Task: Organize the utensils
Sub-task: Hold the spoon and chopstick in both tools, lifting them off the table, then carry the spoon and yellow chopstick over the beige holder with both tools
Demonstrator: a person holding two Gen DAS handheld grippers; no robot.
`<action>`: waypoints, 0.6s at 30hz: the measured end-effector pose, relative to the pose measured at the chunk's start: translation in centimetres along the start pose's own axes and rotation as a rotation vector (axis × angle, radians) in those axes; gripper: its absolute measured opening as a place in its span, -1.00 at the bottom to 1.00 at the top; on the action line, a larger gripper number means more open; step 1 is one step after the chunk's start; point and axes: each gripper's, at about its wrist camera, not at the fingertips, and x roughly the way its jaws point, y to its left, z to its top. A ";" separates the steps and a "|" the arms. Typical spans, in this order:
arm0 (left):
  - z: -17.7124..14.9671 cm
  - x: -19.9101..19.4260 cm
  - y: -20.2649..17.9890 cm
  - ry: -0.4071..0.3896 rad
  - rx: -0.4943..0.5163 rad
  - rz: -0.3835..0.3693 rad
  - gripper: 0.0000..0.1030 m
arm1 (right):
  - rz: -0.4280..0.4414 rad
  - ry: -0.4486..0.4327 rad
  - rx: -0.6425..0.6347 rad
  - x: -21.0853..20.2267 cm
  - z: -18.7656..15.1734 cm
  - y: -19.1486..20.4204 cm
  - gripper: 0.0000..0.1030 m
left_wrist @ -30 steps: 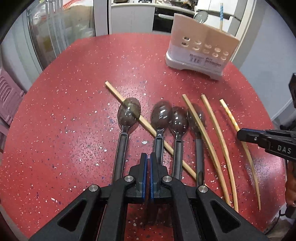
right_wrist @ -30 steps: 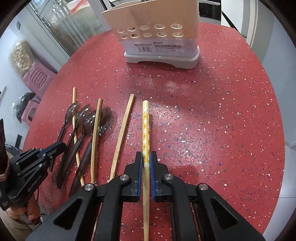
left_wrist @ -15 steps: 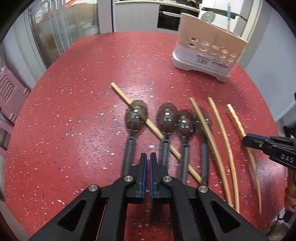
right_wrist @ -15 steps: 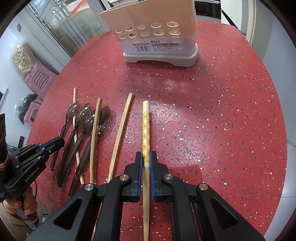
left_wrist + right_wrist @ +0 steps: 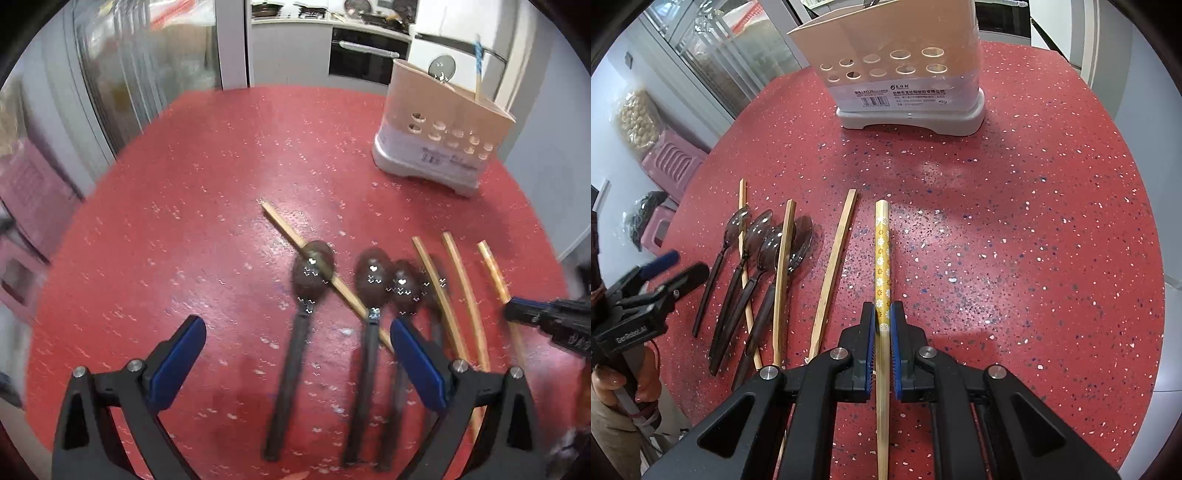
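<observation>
Several dark spoons (image 5: 310,280) (image 5: 753,266) lie side by side on the red table (image 5: 184,221), with plain wooden chopsticks (image 5: 465,295) (image 5: 834,266) among and beside them. One chopstick (image 5: 284,229) lies across the spoons. My left gripper (image 5: 295,350) is open above the spoon handles. My right gripper (image 5: 882,317) is shut on a yellow flowered chopstick (image 5: 882,251) that lies pointing at the holder; it also shows in the left wrist view (image 5: 491,266). The beige utensil holder (image 5: 443,136) (image 5: 901,74) stands at the table's far side and holds a spoon and a chopstick.
The table's rim curves close on the right (image 5: 1145,295). Pink stools (image 5: 672,162) stand beside the table on the left. Kitchen cabinets and an oven (image 5: 365,55) are behind the holder.
My left gripper has opened wide and drawn back to the left. My right gripper stays shut on the flowered chopstick, with little movement.
</observation>
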 end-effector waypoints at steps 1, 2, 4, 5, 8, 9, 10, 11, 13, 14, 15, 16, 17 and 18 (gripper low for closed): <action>0.0 0.2 -0.2 0.001 0.017 0.017 1.00 | 0.000 -0.001 0.000 0.0 0.0 0.0 -0.83; 0.1 0.5 -0.4 0.000 0.037 0.037 1.00 | 0.001 0.000 0.001 -0.1 0.0 0.0 -0.83; 0.3 1.1 -0.8 0.006 0.063 0.047 1.00 | 0.000 0.001 0.000 -0.1 0.1 0.1 -0.83; 0.4 1.5 -1.0 0.013 0.073 0.045 1.00 | -0.001 0.001 0.000 -0.1 0.1 0.2 -0.83; 0.6 3.0 -1.4 0.052 0.099 0.019 1.00 | -0.003 0.000 -0.004 -0.2 0.0 0.4 -0.83; 0.8 3.4 -1.4 0.062 0.103 0.015 1.00 | -0.004 0.000 -0.005 -0.2 0.0 0.4 -0.83; 1.0 3.9 -1.4 0.078 0.106 0.008 1.00 | -0.004 0.000 -0.005 -0.2 0.0 0.4 -0.83; 1.0 4.1 -1.2 0.087 0.104 -0.002 1.00 | -0.006 0.000 -0.006 -0.2 0.1 0.4 -0.83; 1.3 4.6 -1.1 0.097 0.094 -0.032 1.00 | -0.009 0.000 -0.008 -0.3 0.2 0.4 -0.83; 1.5 4.9 -1.0 0.105 0.090 -0.052 1.00 | -0.009 0.000 -0.008 -0.3 0.2 0.4 -0.83; 1.7 5.1 -0.9 0.115 0.088 -0.075 0.97 | -0.010 0.000 -0.010 -0.3 0.2 0.5 -0.83; 1.8 5.4 -0.8 0.122 0.086 -0.092 0.93 | -0.011 0.000 -0.010 -0.4 0.3 0.5 -0.83; 2.0 5.6 -0.8 0.132 0.082 -0.124 0.82 | -0.010 -0.001 -0.012 -0.4 0.3 0.5 -0.83; 2.1 5.7 -0.6 0.139 0.077 -0.149 0.68 | -0.009 -0.001 -0.013 -0.4 0.4 0.6 -0.83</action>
